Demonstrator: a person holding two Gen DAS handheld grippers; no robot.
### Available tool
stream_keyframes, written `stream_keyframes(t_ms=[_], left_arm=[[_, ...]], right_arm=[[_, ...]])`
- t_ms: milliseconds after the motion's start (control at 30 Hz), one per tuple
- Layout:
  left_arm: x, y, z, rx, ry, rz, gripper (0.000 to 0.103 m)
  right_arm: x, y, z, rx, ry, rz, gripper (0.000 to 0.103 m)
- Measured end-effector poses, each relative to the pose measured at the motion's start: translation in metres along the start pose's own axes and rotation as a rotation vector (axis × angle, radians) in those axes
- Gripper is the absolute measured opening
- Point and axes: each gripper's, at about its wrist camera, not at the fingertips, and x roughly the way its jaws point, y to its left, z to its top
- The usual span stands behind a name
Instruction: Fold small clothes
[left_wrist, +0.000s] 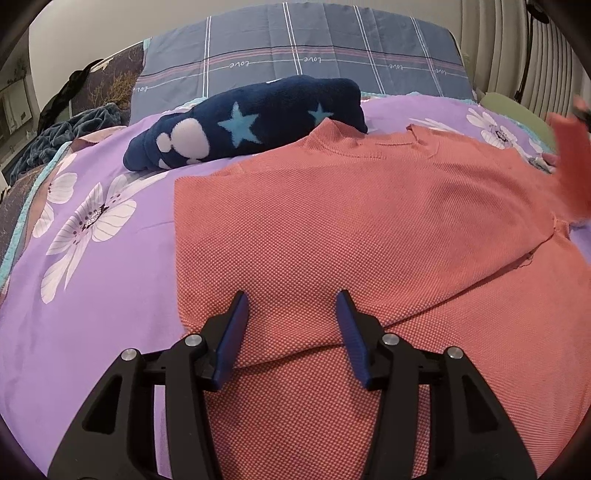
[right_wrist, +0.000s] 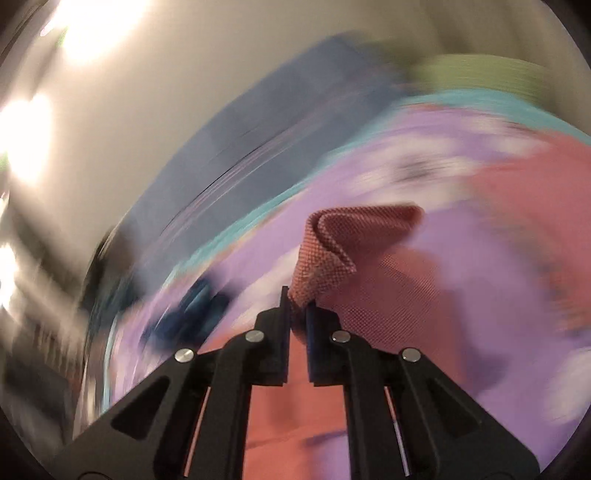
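On the purple flowered bedspread (left_wrist: 122, 295) lies the salmon-pink knit shirt (left_wrist: 369, 206), spread mostly flat with its collar end toward the pillows and a fold crossing its near part. Over that near part sits the left gripper (left_wrist: 291, 299), its blue-padded jaws spread apart with nothing pinched between them; whether the tips touch the cloth cannot be told. At the far right edge of the left wrist view a piece of the shirt is lifted off the bed — blurred, so its shape is unclear.

From the right wrist view, the right gripper (right_wrist: 297, 299) has its jaws pressed together on a corner of the shirt (right_wrist: 325, 254), which stands up from the tips in a crumpled, folded peak. Everything behind it is smeared by motion blur.

Just beyond the shirt's collar, touching or nearly touching its edge, rests a rolled dark-blue fleece bundle (left_wrist: 247, 122) with light-blue stars and white paw prints. Behind that leans a grey-blue checked pillow (left_wrist: 295, 48). To the left lies a rumpled dark-blue blanket (left_wrist: 62, 136) — at the bed's edge — and on the right a green cushion (left_wrist: 517, 110) shows near white curtains (left_wrist: 517, 48)
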Motion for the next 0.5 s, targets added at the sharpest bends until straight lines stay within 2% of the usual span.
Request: stream_keyframes(t_ms=[100, 167, 300, 400, 500], left_arm=[[-0.001, 0.002, 0.0, -0.011, -0.002, -0.016, 0.053], [-0.001, 0.004, 0.0, -0.02, -0.002, -0.033, 0.054], [0.0, 0.006, 0.0, -0.031, -0.002, -0.065, 0.059], [0.0, 0.007, 0.001, -0.033, 0.0, -0.095, 0.064], [-0.004, 0.005, 0.002, -0.03, -0.005, -0.096, 0.064]], right_arm=[[0.049, 0.079, -0.058, -0.193, 0.153, 0.149, 0.007], [0.076, 0.107, -0.093, -0.274, 0.24, 0.169, 0.007], [0.107, 0.107, -0.132, -0.263, 0.377, 0.166, 0.007], [0.109, 0.095, -0.143, -0.244, 0.397, 0.14, 0.008], [0.113, 0.082, -0.142, -0.207, 0.417, 0.133, 0.008]])
